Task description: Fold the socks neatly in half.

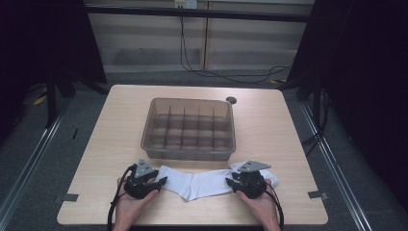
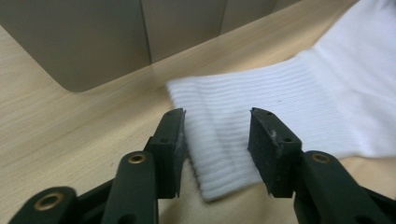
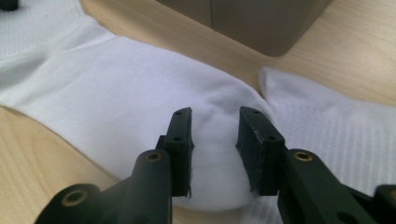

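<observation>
A white sock [image 1: 202,183] lies flat along the table's near edge, between my two grippers. My left gripper [image 1: 161,182] is at its left end. In the left gripper view the ribbed cuff of the sock [image 2: 303,102] lies between the jaws of my left gripper [image 2: 217,140], which stand apart without pinching it. My right gripper [image 1: 230,183] is at the other end. In the right gripper view the rounded toe of the sock [image 3: 116,93] sits under my right gripper [image 3: 215,144], whose jaws have a gap between them. More white sock fabric [image 3: 336,126] lies just to its right.
A clear plastic box [image 1: 187,154] with several divided compartments stands at the middle of the wooden table [image 1: 269,125], just beyond the sock. A small dark round disc [image 1: 231,100] sits behind the box. Cables run across the floor at the far side.
</observation>
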The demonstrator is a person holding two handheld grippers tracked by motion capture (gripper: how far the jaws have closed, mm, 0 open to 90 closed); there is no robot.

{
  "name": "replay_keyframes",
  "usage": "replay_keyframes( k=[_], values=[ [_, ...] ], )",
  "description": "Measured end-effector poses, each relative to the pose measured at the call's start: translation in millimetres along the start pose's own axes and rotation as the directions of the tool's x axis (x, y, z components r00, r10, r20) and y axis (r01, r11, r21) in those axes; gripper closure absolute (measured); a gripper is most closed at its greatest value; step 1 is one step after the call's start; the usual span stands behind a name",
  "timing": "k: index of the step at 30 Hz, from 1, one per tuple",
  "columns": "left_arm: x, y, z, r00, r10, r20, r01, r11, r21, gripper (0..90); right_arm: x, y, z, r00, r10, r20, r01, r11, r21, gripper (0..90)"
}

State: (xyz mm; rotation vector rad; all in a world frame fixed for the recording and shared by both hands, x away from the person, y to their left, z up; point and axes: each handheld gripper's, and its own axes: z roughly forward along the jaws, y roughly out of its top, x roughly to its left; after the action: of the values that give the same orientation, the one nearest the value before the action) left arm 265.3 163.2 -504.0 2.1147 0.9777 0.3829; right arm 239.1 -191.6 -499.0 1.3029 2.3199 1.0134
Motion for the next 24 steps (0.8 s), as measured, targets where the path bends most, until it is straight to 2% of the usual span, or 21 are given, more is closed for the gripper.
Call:
replay_keyframes(
  k=[1,3,5,7,9,12,15,17,19,22,23,24],
  values=[
    [0.9,0.3,0.0,1.0,0.004,-0.002,-0.004,1.0,0.004,54.5,-0.3,0.8,-0.5,0.9999,0.003,-0.012,-0.003,1.0,-0.003,63.6],
    [2.0,0.9,-0.3,0.999,-0.005,-0.045,0.006,1.0,0.003,51.5,-3.1,2.1,-3.9,0.9997,0.017,-0.018,-0.018,0.999,-0.027,58.8],
    [4.6,0.5,-1.2,0.999,-0.014,-0.043,0.014,0.9999,0.009,51.2,-9.5,4.4,-14.1,0.9985,0.054,-0.014,-0.054,0.995,-0.079,55.2],
    [6.5,0.0,-1.9,0.999,-0.02,-0.039,0.02,0.9997,0.01,49.8,-17.2,6.3,-23.3,0.9982,0.06,0.003,-0.06,0.994,-0.096,54.2],
    [6.1,-0.2,-2.9,0.9985,-0.035,-0.041,0.035,0.9994,-0.001,49.5,-27.6,6.2,-31.6,0.9959,0.089,0.014,-0.087,0.989,-0.12,55.5],
    [3.8,2.4,-7.0,0.9997,-0.02,-0.013,0.02,0.9996,-0.022,49.8,-39.2,2.8,-32.4,0.9909,0.112,0.075,-0.105,0.991,-0.086,56.8],
    [-1.8,7.7,-10.2,1.0,-0.003,0.007,0.004,0.9985,-0.054,52.9,-42.8,0.0,-26.1,0.9906,0.107,0.085,-0.103,0.993,-0.052,57.8],
    [-7.1,12.0,-8.7,0.9974,-0.003,0.072,0.009,0.997,-0.077,53.6,-44.1,-0.7,-20.9,0.99,0.101,0.099,-0.097,0.995,-0.036,56.6],
    [-13.2,14.5,-4.9,0.9969,0.01,0.078,-0.005,0.9977,-0.068,53.4,-43.6,-0.1,-15.3,0.9907,0.092,0.101,-0.091,0.996,-0.015,51.6],
    [-22.7,16.2,5.4,0.9942,0.036,0.101,-0.032,0.9984,-0.047,51.5,-42.0,0.1,-9.5,0.9861,0.086,0.142,-0.087,0.996,0.006,43.7],
    [-25.6,16.0,8.5,0.9938,0.033,0.106,-0.028,0.9986,-0.044,51.1,-42.2,-0.5,-7.9,0.9856,0.075,0.152,-0.077,0.997,0.01,43.1],
    [-27.0,16.1,9.9,0.9938,0.048,0.1,-0.046,0.9985,-0.03,51.0,-41.5,-1.0,-7.3,0.9843,0.073,0.161,-0.075,0.997,0.009,42.9]
  ],
)
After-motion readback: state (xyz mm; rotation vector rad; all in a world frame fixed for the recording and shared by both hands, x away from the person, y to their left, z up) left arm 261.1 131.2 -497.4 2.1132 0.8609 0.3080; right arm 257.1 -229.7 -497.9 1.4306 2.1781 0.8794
